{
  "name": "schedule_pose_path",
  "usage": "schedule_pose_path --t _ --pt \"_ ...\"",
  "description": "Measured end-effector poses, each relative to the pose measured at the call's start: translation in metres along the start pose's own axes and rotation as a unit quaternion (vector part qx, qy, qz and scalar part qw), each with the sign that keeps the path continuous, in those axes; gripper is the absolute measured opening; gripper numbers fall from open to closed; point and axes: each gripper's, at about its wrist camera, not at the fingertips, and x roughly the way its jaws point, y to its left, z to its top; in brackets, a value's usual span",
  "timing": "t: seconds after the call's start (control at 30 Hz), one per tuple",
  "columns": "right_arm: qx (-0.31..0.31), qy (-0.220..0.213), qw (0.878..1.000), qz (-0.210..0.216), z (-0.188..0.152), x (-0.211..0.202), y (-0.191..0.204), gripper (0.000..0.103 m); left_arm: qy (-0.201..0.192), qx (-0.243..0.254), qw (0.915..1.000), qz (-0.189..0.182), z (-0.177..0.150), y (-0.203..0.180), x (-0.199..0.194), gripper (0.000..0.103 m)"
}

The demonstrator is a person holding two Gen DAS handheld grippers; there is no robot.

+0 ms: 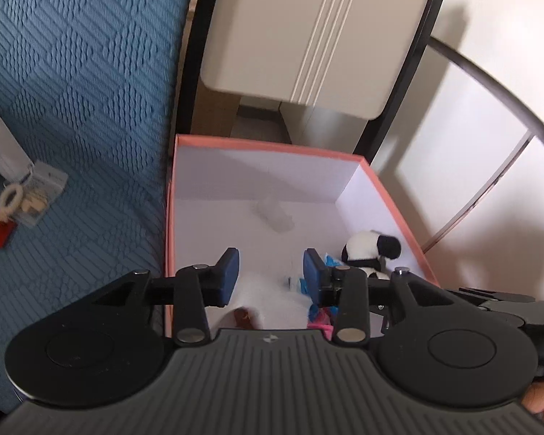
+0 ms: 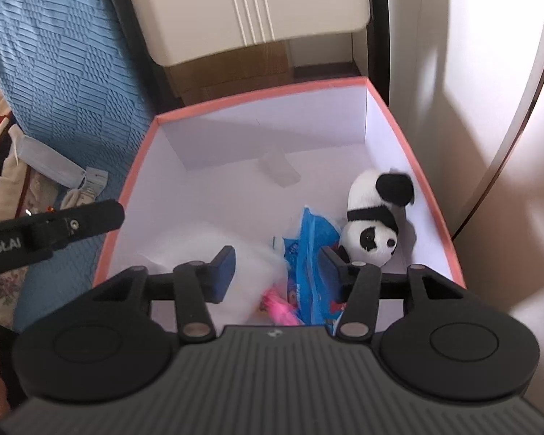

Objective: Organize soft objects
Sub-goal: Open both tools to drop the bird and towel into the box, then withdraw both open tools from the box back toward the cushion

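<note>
Both tools, left (image 1: 271, 275) and right (image 2: 277, 272), spread empty above pink-rimmed box (image 2: 429, 188); inside, white fluffy cloth (image 2: 235, 250) beside toy panda (image 2: 375, 221): light, squashy, likely best pinched at a bunched fold.

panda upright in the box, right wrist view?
No. The panda lies tipped over against the wall of the box, head toward the camera, beside a blue packet.
</note>
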Motion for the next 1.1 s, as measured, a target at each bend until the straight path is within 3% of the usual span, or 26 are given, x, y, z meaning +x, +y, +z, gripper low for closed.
schedule_pose_path --t 0.53,1.1 --pt "-0.026 -0.060 0.998 0.017 0.009 -0.064 0.061 0.053 -0.086 0.013 0.9962 0.010 0.021 0.027 -0.098 0.045" --pt "-0.080 -0.087 0.992 0.043 -0.009 -0.103 0.147 0.053 -0.137 0.001 0.9899 0.038 0.007 0.088 -0.169 0.045"
